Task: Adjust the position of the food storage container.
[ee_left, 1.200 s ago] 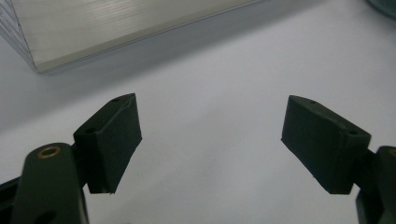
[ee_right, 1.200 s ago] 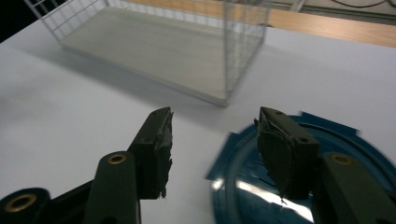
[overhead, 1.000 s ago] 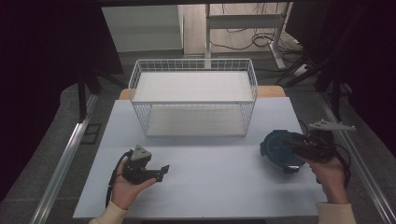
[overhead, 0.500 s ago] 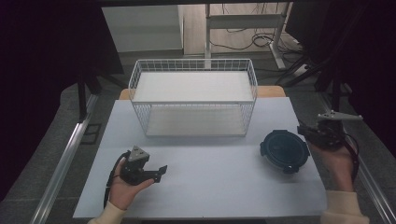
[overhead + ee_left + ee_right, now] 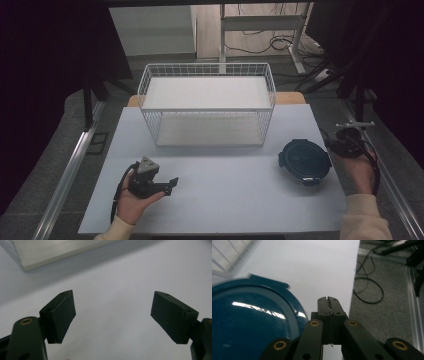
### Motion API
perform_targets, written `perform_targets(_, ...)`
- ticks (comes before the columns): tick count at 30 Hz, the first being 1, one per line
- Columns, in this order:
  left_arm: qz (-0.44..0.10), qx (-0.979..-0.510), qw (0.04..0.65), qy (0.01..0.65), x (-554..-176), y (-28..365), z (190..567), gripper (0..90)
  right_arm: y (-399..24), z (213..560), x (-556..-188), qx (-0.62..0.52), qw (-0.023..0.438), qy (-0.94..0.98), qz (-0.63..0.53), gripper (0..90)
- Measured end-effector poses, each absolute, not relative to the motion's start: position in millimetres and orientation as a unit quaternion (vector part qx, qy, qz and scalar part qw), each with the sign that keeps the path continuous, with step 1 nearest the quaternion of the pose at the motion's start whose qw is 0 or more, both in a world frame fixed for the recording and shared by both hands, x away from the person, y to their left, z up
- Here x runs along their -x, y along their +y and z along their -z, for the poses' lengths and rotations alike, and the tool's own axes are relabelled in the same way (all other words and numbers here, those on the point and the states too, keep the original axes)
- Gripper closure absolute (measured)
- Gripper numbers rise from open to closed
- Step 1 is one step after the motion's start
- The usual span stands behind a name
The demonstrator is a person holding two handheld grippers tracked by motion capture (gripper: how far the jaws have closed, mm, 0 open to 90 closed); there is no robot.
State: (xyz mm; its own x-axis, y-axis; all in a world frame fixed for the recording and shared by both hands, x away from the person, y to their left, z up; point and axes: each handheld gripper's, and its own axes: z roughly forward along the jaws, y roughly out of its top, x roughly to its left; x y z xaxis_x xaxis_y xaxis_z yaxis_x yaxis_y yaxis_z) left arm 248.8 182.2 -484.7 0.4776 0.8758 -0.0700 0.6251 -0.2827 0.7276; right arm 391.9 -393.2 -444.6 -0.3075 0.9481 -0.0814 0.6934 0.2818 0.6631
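Observation:
A round dark blue lidded container (image 5: 305,161) sits on the white table (image 5: 225,200), right of centre. In the right gripper view its glossy lid (image 5: 249,322) is close at the left. My right gripper (image 5: 340,142) hangs just right of the container at the table's right edge. Its jaws (image 5: 327,300) have just been closing and now meet with nothing between them. A hand holds my left gripper (image 5: 172,184) low over the table's front left, pointing right. It stands open (image 5: 112,312) over bare table.
A white wire basket (image 5: 207,105) with a pale liner stands at the back centre. Grey floor with cables (image 5: 372,285) lies beyond the table's right edge. Metal rails (image 5: 65,175) run along both sides. A silvery edge (image 5: 62,252) crosses the top of the left gripper view.
The right gripper has drawn away to the right from the container's rim and closed its jaws. The container stays on the table. The left hand has not moved.

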Motion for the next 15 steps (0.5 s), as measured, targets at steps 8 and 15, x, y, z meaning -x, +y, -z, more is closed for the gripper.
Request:
perform_targets(8, -0.165, -0.779, 0.367, 0.481, -248.4, 184.0, 484.4, 19.5, -400.9, 454.9, -391.3, -0.544, 0.227, 0.769, -0.247, 89.4)
perform_targets(15, -0.165, -0.781, 0.364, 0.481, -248.1, 182.1, 485.4, 19.5, -399.0, 458.2, -392.2, -0.537, 0.207, 0.781, -0.244, 89.7)
